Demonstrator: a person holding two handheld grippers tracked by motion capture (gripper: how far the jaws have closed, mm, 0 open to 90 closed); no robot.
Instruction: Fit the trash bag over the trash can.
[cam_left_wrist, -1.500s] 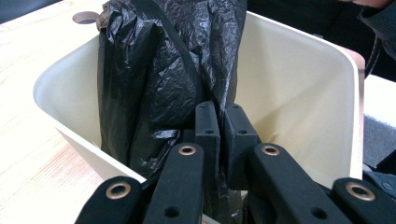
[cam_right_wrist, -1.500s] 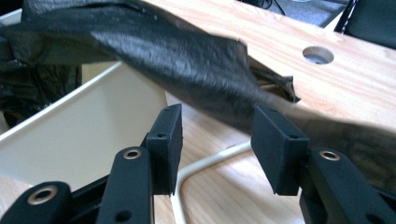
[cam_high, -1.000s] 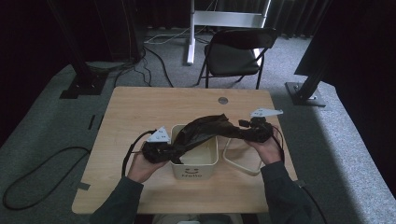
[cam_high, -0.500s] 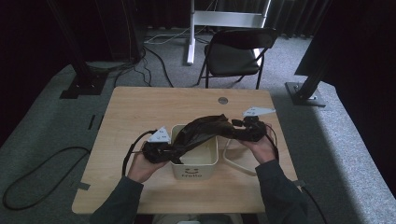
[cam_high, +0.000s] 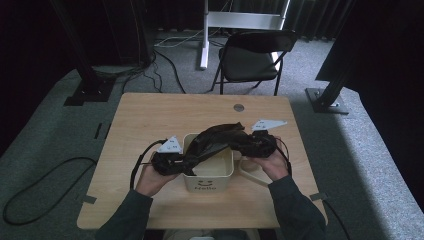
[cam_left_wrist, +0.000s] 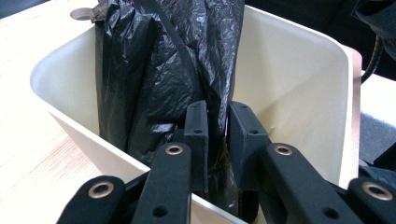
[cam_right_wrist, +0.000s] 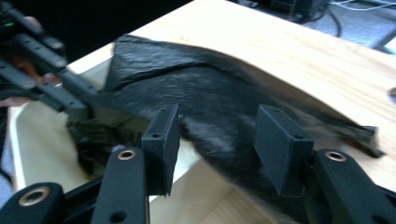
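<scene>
A cream bin (cam_high: 207, 177) marked "hello" stands at the middle of the wooden table (cam_high: 150, 125). A crumpled black plastic bag (cam_high: 220, 137) stretches across its top and hangs into it (cam_left_wrist: 159, 60). My left gripper (cam_high: 187, 162) is at the bin's left rim (cam_left_wrist: 93, 140). Its jaws (cam_left_wrist: 218, 112) have just been opening, and a bunched fold of the bag still runs through the narrow gap. My right gripper (cam_high: 246, 143) sits at the bin's right side. Its jaws (cam_right_wrist: 222, 119) stand wide apart over the bag (cam_right_wrist: 219, 93), whose far end lies on the table.
A round metal grommet (cam_high: 239, 107) is set in the table behind the bin. A pale loop (cam_high: 250, 175) lies on the table right of the bin. Beyond the far edge stand a folding chair (cam_high: 250, 60) and a white stand, with cables on the carpet.
My right gripper has slid left towards the bin, and the bag has slackened and bunched over it. The left hand has stayed at the bin's left rim.
</scene>
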